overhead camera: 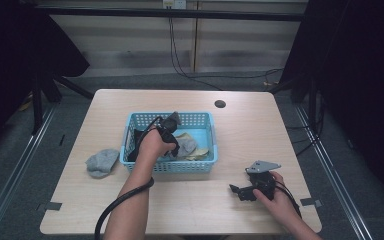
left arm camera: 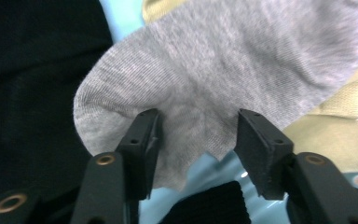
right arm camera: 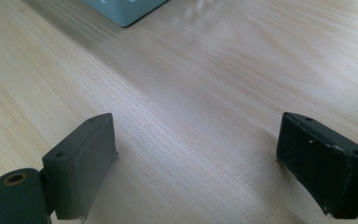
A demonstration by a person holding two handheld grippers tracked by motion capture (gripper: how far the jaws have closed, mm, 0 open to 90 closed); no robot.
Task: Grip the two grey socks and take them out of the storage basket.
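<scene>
Table w/ basket [overhead camera: 130, 125]: grey sock [left arm camera: 223, 70], beige cloth [left arm camera: 335, 126]

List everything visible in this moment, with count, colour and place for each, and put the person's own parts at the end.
table: one, light wood, under everything.
basket: one, light blue plastic mesh, at the middle of the table.
grey sock in the basket: one, light grey, lying on the other clothes, its edge between the left gripper's jaws.
yellowish cloth: at least one piece, pale yellow, under the grey sock.
black cloth: one, black, at the basket's left end.
grey sock on the table: one, grey, left of the basket.
round hole: one, dark, far side of the table.
left gripper: one, black, down in the basket, jaws apart around the sock's edge.
right gripper: one, black, resting on the table at right, jaws wide.
</scene>
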